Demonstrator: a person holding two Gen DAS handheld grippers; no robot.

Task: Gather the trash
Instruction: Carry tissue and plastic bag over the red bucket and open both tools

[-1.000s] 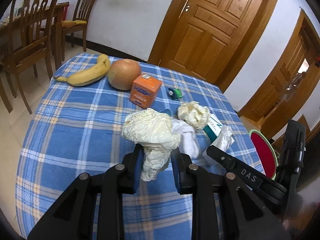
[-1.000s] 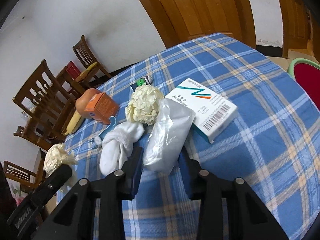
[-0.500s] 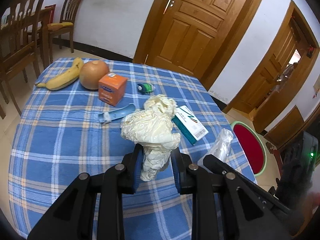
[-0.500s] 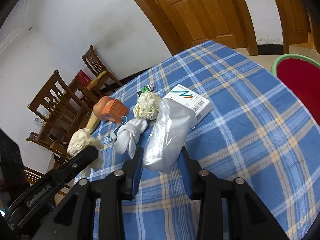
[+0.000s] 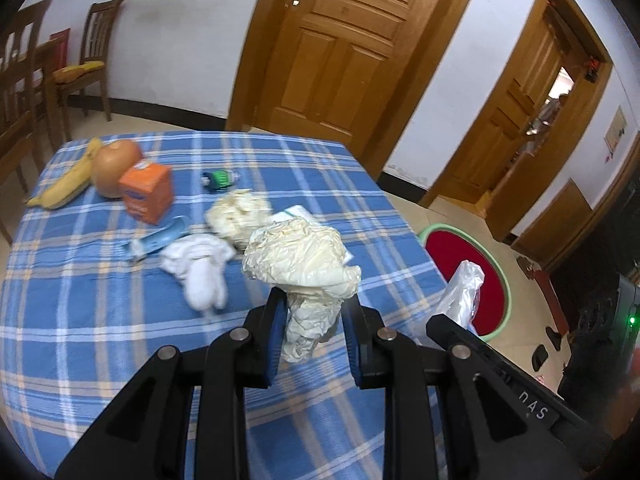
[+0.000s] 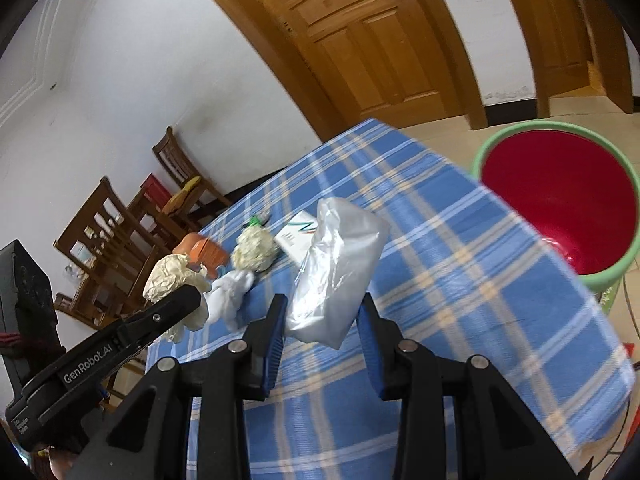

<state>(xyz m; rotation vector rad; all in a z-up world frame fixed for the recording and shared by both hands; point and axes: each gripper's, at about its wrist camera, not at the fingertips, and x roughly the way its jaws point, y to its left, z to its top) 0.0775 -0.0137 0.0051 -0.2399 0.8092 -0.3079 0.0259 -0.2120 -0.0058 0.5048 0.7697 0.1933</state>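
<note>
My left gripper (image 5: 314, 322) is shut on a crumpled cream paper wad (image 5: 300, 264) and holds it above the blue plaid table (image 5: 80, 320). My right gripper (image 6: 322, 322) is shut on a clear plastic bag (image 6: 336, 268), held above the table's right side; the bag also shows in the left wrist view (image 5: 460, 296). A red bin with a green rim (image 6: 560, 204) stands on the floor just past the table's right edge. A second crumpled paper ball (image 5: 238, 216) and a white sock (image 5: 198, 272) lie on the table.
A banana (image 5: 64, 188), a round fruit (image 5: 116, 166), an orange box (image 5: 148, 192), a blue scoop (image 5: 160, 240), a small green item (image 5: 220, 178) and a white card box (image 6: 298, 236) lie on the table. Wooden chairs (image 5: 24, 92) stand at left. Wooden doors (image 5: 340, 52) are behind.
Both grippers have lifted and swung right with their loads. The red bin has come much closer in the right wrist view.
</note>
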